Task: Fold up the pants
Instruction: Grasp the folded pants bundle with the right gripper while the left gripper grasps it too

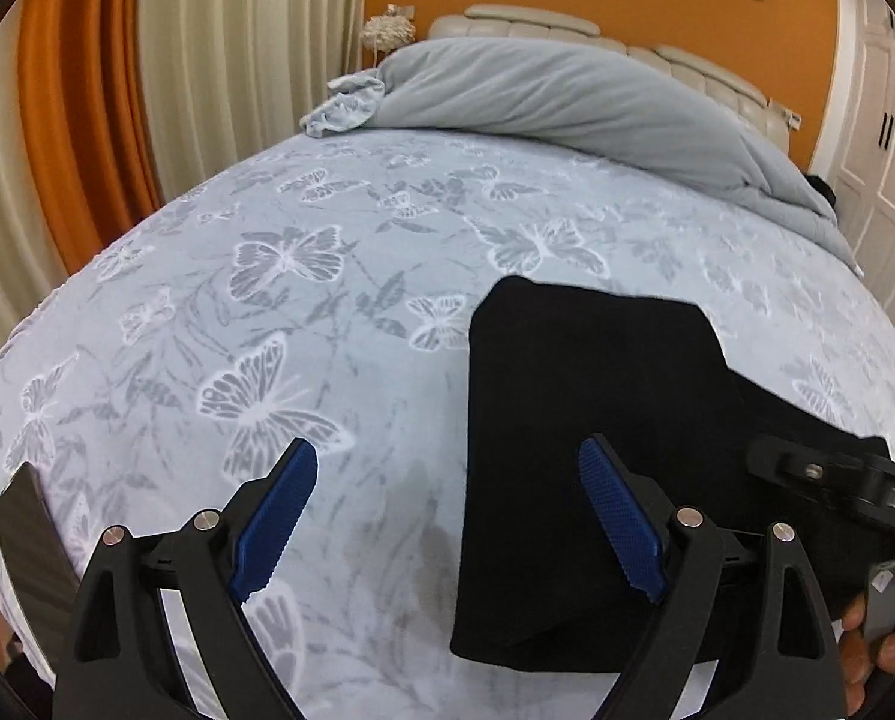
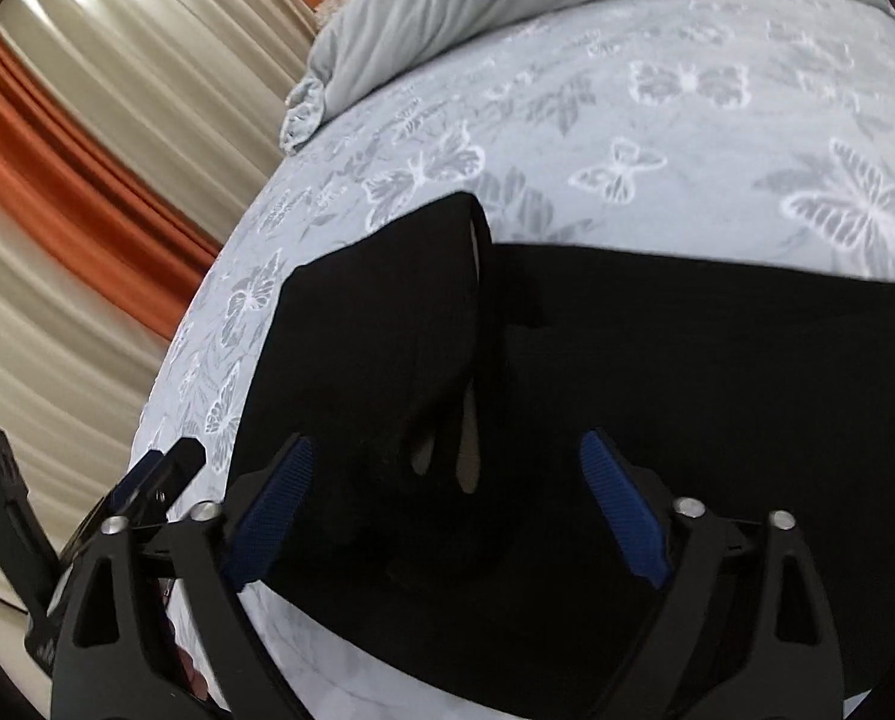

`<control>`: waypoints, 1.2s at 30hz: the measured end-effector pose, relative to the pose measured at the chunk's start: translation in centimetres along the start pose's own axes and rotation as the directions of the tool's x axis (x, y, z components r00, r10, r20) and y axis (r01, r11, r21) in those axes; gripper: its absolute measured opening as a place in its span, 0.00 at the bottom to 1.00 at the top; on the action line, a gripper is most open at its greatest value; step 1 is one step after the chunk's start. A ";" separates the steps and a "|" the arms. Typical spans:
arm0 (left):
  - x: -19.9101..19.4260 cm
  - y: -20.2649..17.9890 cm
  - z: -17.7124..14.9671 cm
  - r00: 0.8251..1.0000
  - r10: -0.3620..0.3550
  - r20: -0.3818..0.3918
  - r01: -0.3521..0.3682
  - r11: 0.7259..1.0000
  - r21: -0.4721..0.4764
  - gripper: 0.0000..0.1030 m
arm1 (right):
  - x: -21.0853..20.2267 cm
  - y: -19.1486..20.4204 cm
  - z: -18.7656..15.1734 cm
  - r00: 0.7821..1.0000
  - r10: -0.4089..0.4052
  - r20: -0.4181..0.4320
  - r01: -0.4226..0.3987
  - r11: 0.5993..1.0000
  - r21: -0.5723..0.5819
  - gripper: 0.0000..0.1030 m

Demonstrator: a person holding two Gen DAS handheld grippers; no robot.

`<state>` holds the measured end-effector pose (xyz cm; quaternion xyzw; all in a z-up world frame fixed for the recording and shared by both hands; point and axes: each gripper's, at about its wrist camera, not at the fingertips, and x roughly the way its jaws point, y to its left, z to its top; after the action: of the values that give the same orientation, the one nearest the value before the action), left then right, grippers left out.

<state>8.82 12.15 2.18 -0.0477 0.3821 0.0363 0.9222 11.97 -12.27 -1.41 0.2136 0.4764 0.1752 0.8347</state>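
Note:
Black pants (image 1: 591, 420) lie folded on the bed, a flat dark block with its left edge straight. In the right wrist view the pants (image 2: 657, 372) fill the middle, with one folded layer lying over the left part. My left gripper (image 1: 447, 516) is open and empty, hovering over the pants' left edge; its right finger is above the fabric, its left above the sheet. My right gripper (image 2: 447, 504) is open and empty just above the pants. The right gripper's body shows in the left view (image 1: 837, 480), the left gripper's in the right view (image 2: 147, 486).
The bed has a pale blue butterfly sheet (image 1: 279, 300). A rolled grey duvet (image 1: 567, 96) lies at the head, before a cream headboard (image 1: 567, 30). Orange and cream curtains (image 1: 87, 90) hang on the left. White cupboards (image 1: 885, 150) stand on the right.

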 end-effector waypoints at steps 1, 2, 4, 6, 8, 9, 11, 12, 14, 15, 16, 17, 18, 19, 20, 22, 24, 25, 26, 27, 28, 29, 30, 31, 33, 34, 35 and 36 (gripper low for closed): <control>0.1 0.1 0.0 1.000 -0.001 -0.004 0.001 1.000 -0.001 0.84 | 0.4 0.1 -0.1 1.000 0.014 -0.020 -0.013 1.000 0.022 0.59; 0.1 0.1 0.0 1.000 -0.002 -0.008 0.002 1.000 -0.001 0.84 | 0.2 0.1 -0.2 1.000 0.017 -0.021 -0.017 0.999 0.031 0.59; 0.0 0.1 0.0 1.000 -0.007 -0.011 0.007 1.000 0.001 0.84 | -0.1 0.6 -0.3 1.000 0.017 -0.017 -0.017 0.999 0.033 0.59; 0.0 0.3 0.0 1.000 -0.007 -0.013 0.007 1.000 -0.001 0.84 | -0.4 0.7 -0.2 0.999 0.050 -0.017 -0.049 0.997 0.060 0.68; 0.0 0.3 0.0 1.000 -0.003 -0.015 0.003 1.000 -0.001 0.84 | -0.4 0.4 0.1 0.993 0.117 -0.026 -0.113 0.985 0.128 0.88; 0.0 0.3 0.0 1.000 -0.003 -0.016 0.003 1.000 0.002 0.84 | -0.3 0.4 0.2 0.991 0.132 -0.033 -0.125 0.981 0.148 0.88; -0.1 0.4 -0.1 1.000 0.000 -0.024 0.000 1.000 0.008 0.84 | 0.0 0.7 0.6 0.993 0.110 -0.047 -0.103 0.985 0.140 0.87; -0.2 0.5 -0.1 1.000 -0.001 -0.022 0.001 1.000 0.005 0.84 | 0.2 1.0 0.7 0.994 0.096 -0.051 -0.089 0.988 0.123 0.85; -0.5 0.8 0.0 1.000 -0.016 -0.020 0.016 1.000 -0.003 0.84 | 0.9 1.4 0.6 0.996 0.049 -0.077 -0.041 0.995 0.095 0.54; -0.6 1.0 0.0 1.000 -0.022 -0.018 0.022 1.000 -0.007 0.84 | 1.2 1.4 0.6 0.996 0.030 -0.086 -0.023 0.996 0.085 0.41; -0.8 1.2 0.0 0.999 -0.028 -0.016 0.027 1.000 -0.013 0.84 | 1.5 1.4 0.5 0.994 0.036 -0.100 -0.027 0.996 0.086 0.22; -0.9 1.4 0.1 0.999 -0.035 -0.014 0.035 0.999 -0.020 0.84 | 1.5 1.3 0.5 0.994 0.039 -0.100 -0.030 0.995 0.091 0.19; -1.0 1.6 0.2 0.999 -0.042 -0.011 0.042 0.999 -0.027 0.84 | 1.3 1.5 0.5 0.995 0.037 -0.094 -0.030 0.996 0.082 0.18; -1.1 1.8 0.2 0.999 -0.046 -0.006 0.045 0.998 -0.037 0.84 | 0.9 2.0 0.5 0.996 0.041 -0.085 -0.035 0.997 0.067 0.17; -1.2 1.9 0.3 0.999 -0.048 -0.002 0.048 0.998 -0.045 0.84 | 0.1 2.6 0.6 0.996 0.054 -0.067 -0.050 0.997 0.052 0.17; -1.6 2.4 0.5 0.997 -0.070 0.011 0.071 0.995 -0.071 0.84 | -2.3 3.4 1.2 0.996 0.091 -0.015 -0.090 0.995 0.036 0.17; -1.9 3.0 0.7 0.995 -0.101 0.015 0.102 0.990 -0.097 0.84 | -6.4 3.9 2.1 0.990 0.127 0.068 -0.127 0.992 -0.004 0.17; -1.9 3.2 0.7 0.992 -0.125 0.011 0.126 0.986 -0.110 0.84 | -8.3 3.9 2.3 0.987 0.124 0.104 -0.123 0.992 -0.023 0.17; -1.9 3.3 0.7 0.989 -0.145 0.007 0.145 0.982 -0.119 0.84 | -10.8 3.3 2.4 0.983 0.106 0.149 -0.102 0.994 -0.040 0.17; -1.8 3.3 0.7 0.987 -0.162 0.003 0.161 0.979 -0.127 0.84 | -12.4 2.6 2.4 0.981 0.088 0.175 -0.081 0.996 -0.046 0.17; -1.8 3.2 0.7 0.983 -0.186 -0.002 0.184 0.974 -0.135 0.84 | -13.9 1.6 2.2 0.978 0.063 0.199 -0.055 0.997 -0.048 0.17; -1.7 3.0 0.6 0.979 -0.203 -0.010 0.200 0.970 -0.137 0.84 | -15.4 -0.2 1.7 0.975 0.028 0.220 -0.021 0.999 -0.034 0.17; -1.6 2.8 0.5 0.977 -0.214 -0.017 0.210 0.968 -0.136 0.84 | -16.5 -2.3 1.0 0.973 -0.008 0.231 0.010 1.000 -0.006 0.17; -1.5 2.2 0.4 0.972 -0.232 -0.028 0.227 0.966 -0.125 0.84 | -17.0 -4.7 0.2 0.972 -0.041 0.230 0.035 0.999 0.030 0.17; -1.4 1.1 0.0 0.970 -0.239 -0.042 0.234 0.967 -0.100 0.84 | -16.9 -8.6 -1.2 0.972 -0.107 0.207 0.091 0.992 0.087 0.17; -1.3 0.3 -0.3 0.970 -0.237 -0.049 0.233 0.969 -0.078 0.84 | -16.2 -11.3 -2.3 0.974 -0.148 0.172 0.127 0.983 0.131 0.17; -1.3 -0.3 -0.5 0.970 -0.235 -0.056 0.232 0.971 -0.059 0.84 | -15.2 -13.2 -3.1 0.976 -0.167 0.138 0.144 0.977 0.160 0.17; -1.2 -1.0 -0.8 0.970 -0.235 -0.062 0.232 0.972 -0.041 0.84 | -14.3 -14.6 -3.8 0.978 -0.174 0.114 0.151 0.971 0.185 0.18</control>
<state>7.55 11.04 2.54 -0.1090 0.4037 -0.0676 0.9059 3.04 -31.04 -0.49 0.2573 0.4507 0.0491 0.8534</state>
